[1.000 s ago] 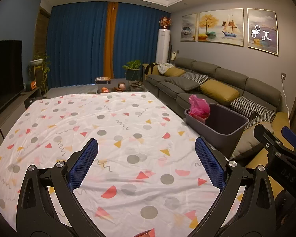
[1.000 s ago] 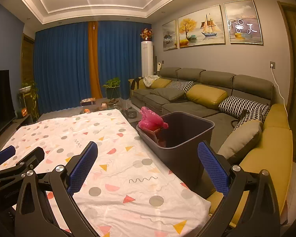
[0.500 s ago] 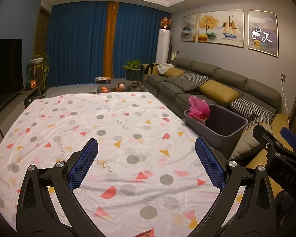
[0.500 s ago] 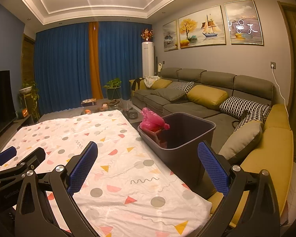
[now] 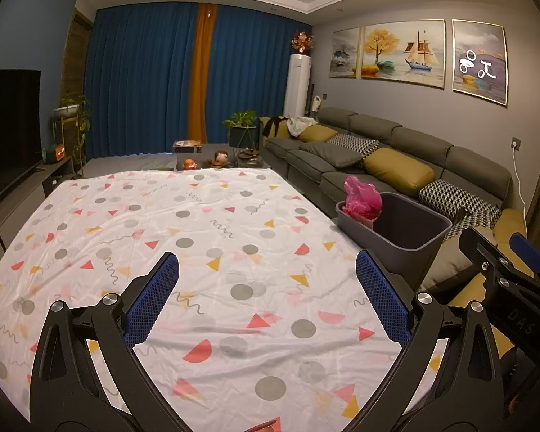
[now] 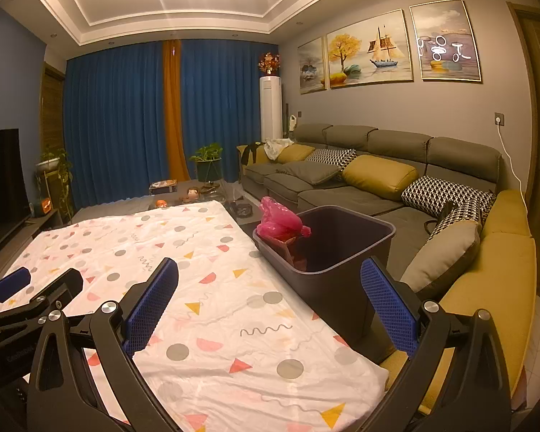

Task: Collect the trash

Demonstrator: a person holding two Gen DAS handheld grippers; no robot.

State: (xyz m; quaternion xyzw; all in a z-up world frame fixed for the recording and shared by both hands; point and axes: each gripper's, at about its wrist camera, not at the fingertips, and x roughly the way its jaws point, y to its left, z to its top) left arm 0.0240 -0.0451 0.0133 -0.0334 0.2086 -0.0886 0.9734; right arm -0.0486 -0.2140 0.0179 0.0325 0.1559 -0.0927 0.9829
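Note:
A dark grey bin (image 5: pixel 406 237) (image 6: pixel 345 273) stands at the table's right edge, beside the sofa. A crumpled pink plastic bag (image 5: pixel 361 199) (image 6: pixel 280 223) sits in the bin's far end and pokes above the rim. My left gripper (image 5: pixel 268 298) hovers open over the patterned tablecloth (image 5: pixel 183 252), with nothing between its blue pads. My right gripper (image 6: pixel 270 302) is open too, empty, with its right finger in front of the bin's near wall. Each gripper shows at the edge of the other's view.
The table's cloth (image 6: pixel 205 306) has coloured dots and triangles and no loose items on it. A long grey sofa (image 6: pixel 378 183) with yellow and patterned cushions runs along the right. A low table (image 5: pixel 212 158) with small objects and a plant stand beyond. A television (image 5: pixel 7 126) is at left.
Both grippers have drawn back slightly from the bin, which looks a little smaller in both views. The jaws stay open and the pink bag rests in the bin as before.

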